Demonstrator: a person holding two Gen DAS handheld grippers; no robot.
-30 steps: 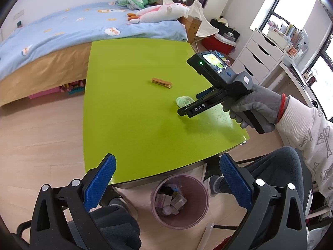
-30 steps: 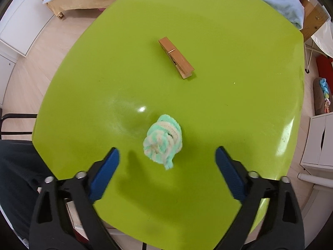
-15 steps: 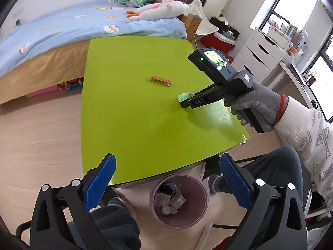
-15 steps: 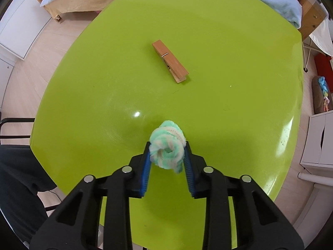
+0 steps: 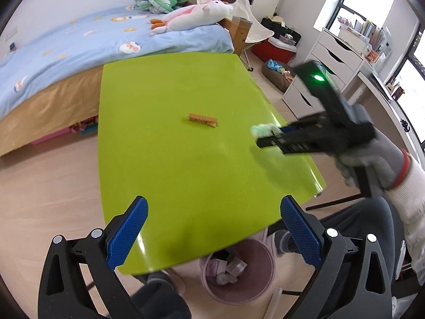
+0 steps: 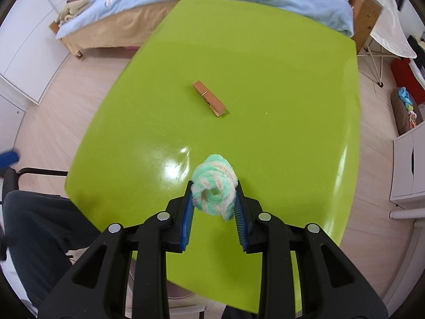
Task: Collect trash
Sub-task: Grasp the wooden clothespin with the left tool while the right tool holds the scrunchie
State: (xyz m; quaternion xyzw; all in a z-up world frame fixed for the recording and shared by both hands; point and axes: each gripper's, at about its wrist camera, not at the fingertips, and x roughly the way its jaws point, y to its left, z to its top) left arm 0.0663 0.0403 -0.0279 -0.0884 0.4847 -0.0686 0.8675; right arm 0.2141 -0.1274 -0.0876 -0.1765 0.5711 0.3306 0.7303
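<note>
While the left tool gapes empty, the right tool pinches a fuzzy ring-shaped scrunchie.

A home bedroom, likely a child's: a bed with a blue cartoon-print duvet and plush toys lies past the far edge of a green table. White drawers topped with books stand by the window, over wood flooring.
</note>
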